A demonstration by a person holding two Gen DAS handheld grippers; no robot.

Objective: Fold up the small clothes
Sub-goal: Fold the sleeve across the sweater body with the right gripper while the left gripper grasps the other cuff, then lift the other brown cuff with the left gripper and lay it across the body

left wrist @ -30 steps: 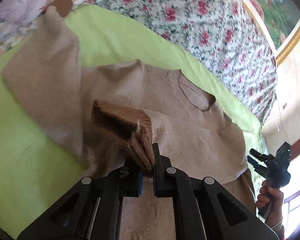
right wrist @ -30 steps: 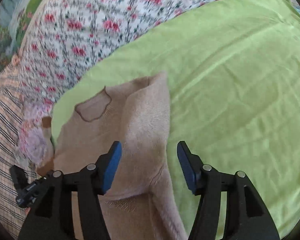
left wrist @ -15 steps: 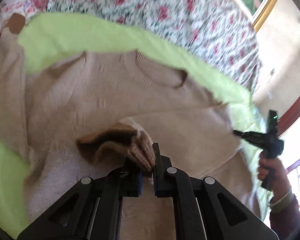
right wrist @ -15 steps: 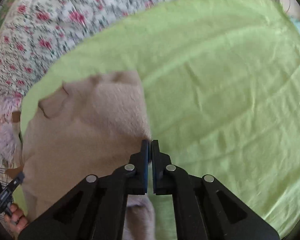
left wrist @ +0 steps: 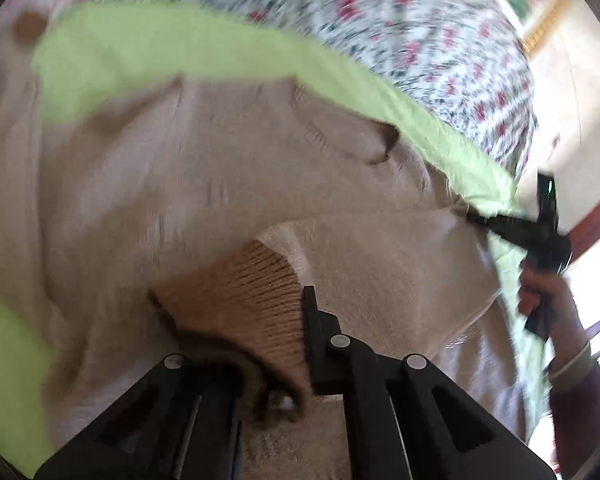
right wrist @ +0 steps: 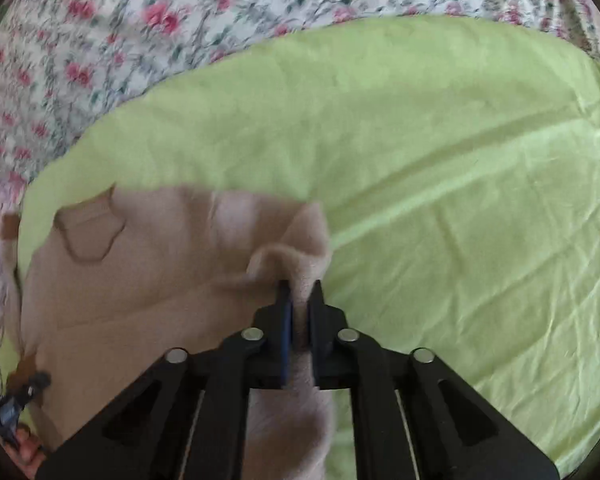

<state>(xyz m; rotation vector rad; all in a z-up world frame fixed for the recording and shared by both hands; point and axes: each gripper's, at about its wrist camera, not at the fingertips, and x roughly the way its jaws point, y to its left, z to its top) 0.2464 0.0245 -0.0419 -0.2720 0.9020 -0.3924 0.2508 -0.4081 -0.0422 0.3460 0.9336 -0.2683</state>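
Observation:
A beige knit sweater (left wrist: 220, 176) lies on a green sheet (left wrist: 148, 52), neckline toward the far side. My left gripper (left wrist: 300, 320) is shut on the ribbed sleeve cuff (left wrist: 244, 292) and holds it over the sweater's body. In the right wrist view the sweater (right wrist: 148, 280) fills the lower left, and my right gripper (right wrist: 300, 296) is shut on a raised pinch of its right edge (right wrist: 304, 256), near the shoulder. The right gripper also shows in the left wrist view (left wrist: 476, 220), at the sweater's right edge.
The green sheet (right wrist: 440, 200) spreads wide to the right of the sweater. A floral bedspread (right wrist: 140, 20) lies beyond it. A brown tag (left wrist: 28, 28) sits at the far end of the other sleeve.
My right gripper closed on the sweater's right edge and lifted it a little. My left gripper carried the sleeve cuff further across the sweater's body.

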